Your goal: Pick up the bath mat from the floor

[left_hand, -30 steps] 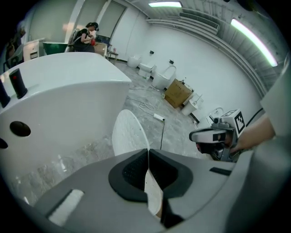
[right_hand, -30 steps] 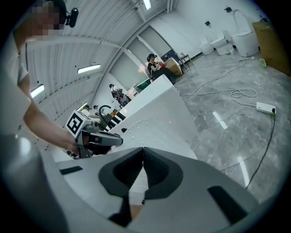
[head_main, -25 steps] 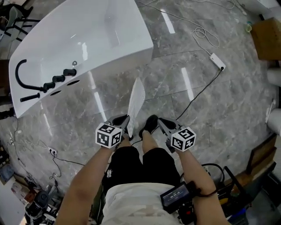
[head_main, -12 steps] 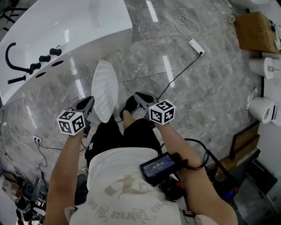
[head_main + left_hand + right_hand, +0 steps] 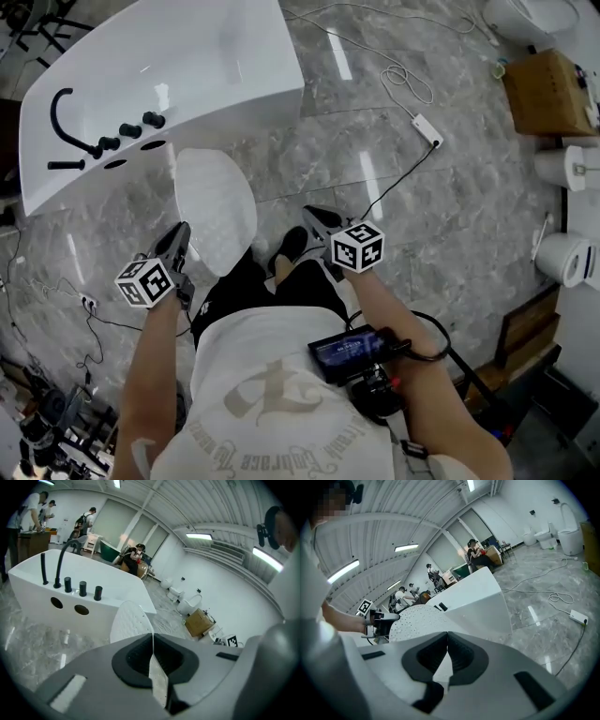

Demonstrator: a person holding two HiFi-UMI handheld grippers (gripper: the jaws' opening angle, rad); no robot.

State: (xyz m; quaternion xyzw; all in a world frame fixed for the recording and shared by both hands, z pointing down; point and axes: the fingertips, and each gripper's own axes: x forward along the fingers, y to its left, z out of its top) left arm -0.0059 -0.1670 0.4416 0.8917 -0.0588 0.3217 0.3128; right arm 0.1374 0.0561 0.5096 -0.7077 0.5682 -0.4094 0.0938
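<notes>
The bath mat is a white, dotted oval sheet, held up off the grey marble floor with its face toward the head camera. My left gripper is shut on the mat's lower left edge. In the left gripper view the thin mat runs straight between the closed pads of that gripper. My right gripper hangs to the mat's right, apart from its edge, jaws shut tip to tip. Its view shows the mat and the left gripper gripping it.
A white bathtub with a black faucet stands just beyond the mat. A power strip and loose cables lie on the floor to the right. A cardboard box and a toilet stand farther right. Several people are in the background.
Both grippers have risen. The left one swung out to the left with the mat, which turned from edge-on to face-on and now hangs higher off the floor.
</notes>
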